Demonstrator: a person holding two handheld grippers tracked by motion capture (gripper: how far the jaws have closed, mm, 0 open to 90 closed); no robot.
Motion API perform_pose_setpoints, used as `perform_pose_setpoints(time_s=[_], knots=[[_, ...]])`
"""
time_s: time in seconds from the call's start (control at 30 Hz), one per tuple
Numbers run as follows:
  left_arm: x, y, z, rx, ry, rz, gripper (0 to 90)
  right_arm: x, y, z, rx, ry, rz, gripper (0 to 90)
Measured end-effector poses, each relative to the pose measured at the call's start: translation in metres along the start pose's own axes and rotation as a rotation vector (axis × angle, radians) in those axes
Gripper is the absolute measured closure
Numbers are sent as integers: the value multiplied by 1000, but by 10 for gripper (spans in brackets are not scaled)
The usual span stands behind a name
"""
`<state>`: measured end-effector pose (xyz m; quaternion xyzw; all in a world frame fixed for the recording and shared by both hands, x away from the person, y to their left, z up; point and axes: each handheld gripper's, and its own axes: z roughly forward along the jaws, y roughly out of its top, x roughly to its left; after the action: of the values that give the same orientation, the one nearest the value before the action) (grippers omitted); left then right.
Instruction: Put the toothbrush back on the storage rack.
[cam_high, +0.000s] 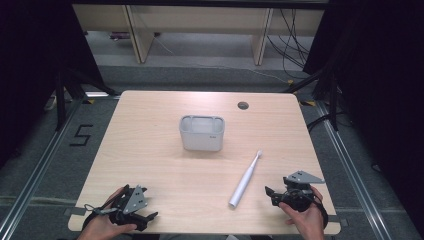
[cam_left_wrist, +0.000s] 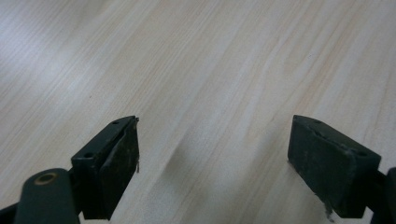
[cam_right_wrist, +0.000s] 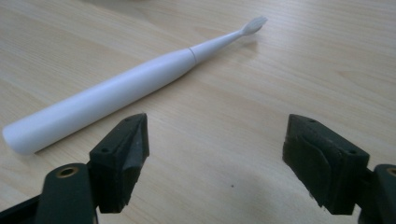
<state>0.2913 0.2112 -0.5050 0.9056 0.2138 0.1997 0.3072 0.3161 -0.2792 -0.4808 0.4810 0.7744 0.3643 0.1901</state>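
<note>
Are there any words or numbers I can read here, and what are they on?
"5": a black numeral marked on the grey floor left of the light wooden table.
A small dark mark on the front of the grey plastic box: too small to read.
The white electric toothbrush shows no lettering.

The left gripper (cam_high: 131, 207) sits at the lower left of the high view, held in the person's left hand (cam_high: 102, 226), its jaws spread wide with nothing between them (the left gripper view shows the gap plainly). The right gripper (cam_high: 292, 192) sits at the lower right, gripped by the right hand (cam_high: 305, 217), its jaws likewise standing wide apart and empty.
</note>
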Motion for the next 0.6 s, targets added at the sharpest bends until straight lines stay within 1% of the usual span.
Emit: perform_pose_setpoints(time_s=[0.03,0.07,0.1,0.13,0.17,0.2,0.23,0.27,0.3,0.33,0.37,0.4,0.43,0.47,0.5,0.53,0.57,0.6], knots=[[1,0,-1,18,-3,17,163,0,0,0,0,0,0,240],[0,0,0,9,-3,5,163,2,2,1,-9,-2,-20,254],[0,0,0,1,0,0,163,2,2,1,-9,-2,-20,254],[2,0,-2,25,-6,29,163,1,2,2,-22,1,-53,266],[0,0,-1,7,-4,7,163,5,3,2,0,11,-22,275],[2,0,-1,24,-4,21,163,7,5,3,5,17,-37,298],[2,0,-1,24,-4,21,163,7,5,3,5,17,-37,298],[1,0,-1,24,-5,27,163,10,6,4,-4,20,-53,324],[1,0,-1,24,-5,27,163,10,6,4,-4,20,-53,324],[1,0,-2,25,-6,27,163,11,7,5,-5,32,-57,338],[1,0,0,10,0,6,163,12,8,5,-13,33,-65,374],[2,0,-1,28,-6,25,163,14,11,5,-19,44,-69,441],[2,0,-1,28,-6,25,163,14,11,5,-19,44,-69,441],[1,0,-1,24,-5,25,163,15,12,6,-28,64,-82,475],[1,0,-1,24,-5,26,163,20,12,5,-10,72,-37,510],[2,0,-1,27,-4,25,163,23,13,5,-8,86,-57,557],[2,0,-1,27,-4,25,163,23,13,5,-8,86,-57,557],[1,0,-1,26,-5,24,163,23,15,7,-27,77,-104,604]])
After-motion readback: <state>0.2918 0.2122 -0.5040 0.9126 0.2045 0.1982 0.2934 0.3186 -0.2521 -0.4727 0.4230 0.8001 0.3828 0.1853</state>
